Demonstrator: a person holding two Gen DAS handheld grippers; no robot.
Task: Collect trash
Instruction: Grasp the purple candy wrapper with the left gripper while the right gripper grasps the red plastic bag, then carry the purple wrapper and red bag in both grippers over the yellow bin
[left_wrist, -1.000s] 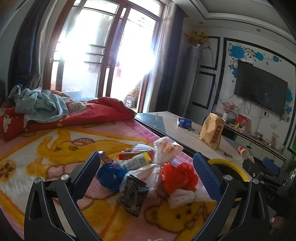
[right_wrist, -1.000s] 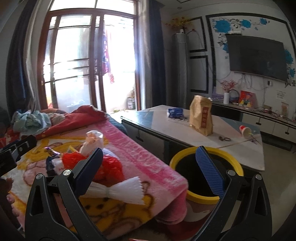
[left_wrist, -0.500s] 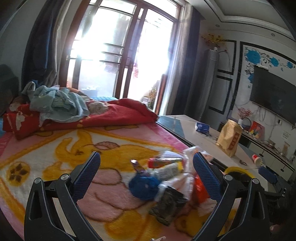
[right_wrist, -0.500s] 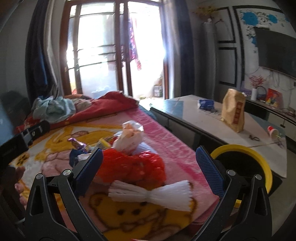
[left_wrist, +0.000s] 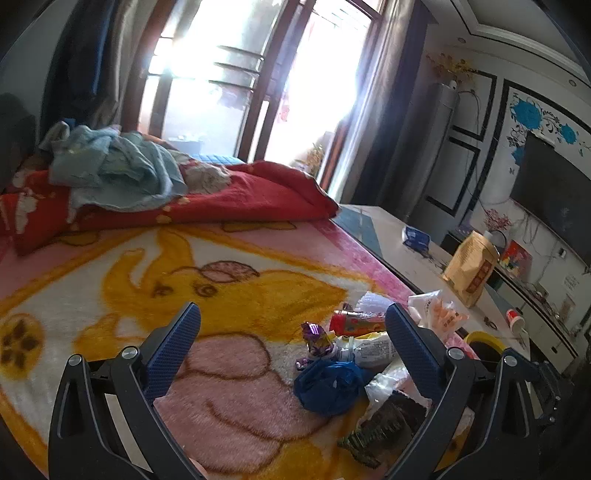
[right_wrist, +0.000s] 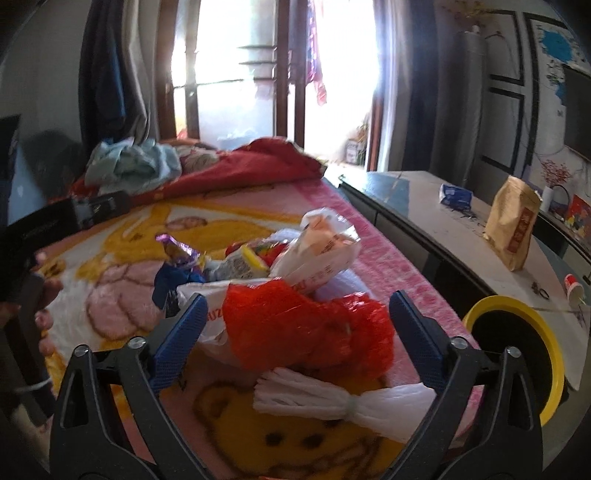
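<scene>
A pile of trash lies on the pink and yellow blanket (left_wrist: 229, 280) near its right edge. In the right wrist view my right gripper (right_wrist: 298, 297) has its jaws closing around a red plastic bag (right_wrist: 306, 328); the pads stand just off it. A white fringed wrapper (right_wrist: 351, 402) lies below the bag and a white printed bag (right_wrist: 321, 247) behind it. My left gripper (left_wrist: 291, 308) is open over the blanket, with a purple wrapper (left_wrist: 316, 338) and a crumpled blue bag (left_wrist: 328, 384) by its right finger. A yellow-rimmed bin (right_wrist: 517, 306) stands beside the bed.
A red quilt (left_wrist: 258, 199) and light blue clothes (left_wrist: 118, 166) lie at the far end of the bed. A low table (right_wrist: 443, 229) on the right carries a brown paper bag (right_wrist: 513, 225), a blue packet (right_wrist: 454, 195) and a paper cup (right_wrist: 574, 286). A hand (right_wrist: 44, 295) shows at the left edge.
The right gripper has swung left and come closer to the pile, so the red bag now sits between its jaws. The left gripper has shifted left; the trash now lies at its right finger.
</scene>
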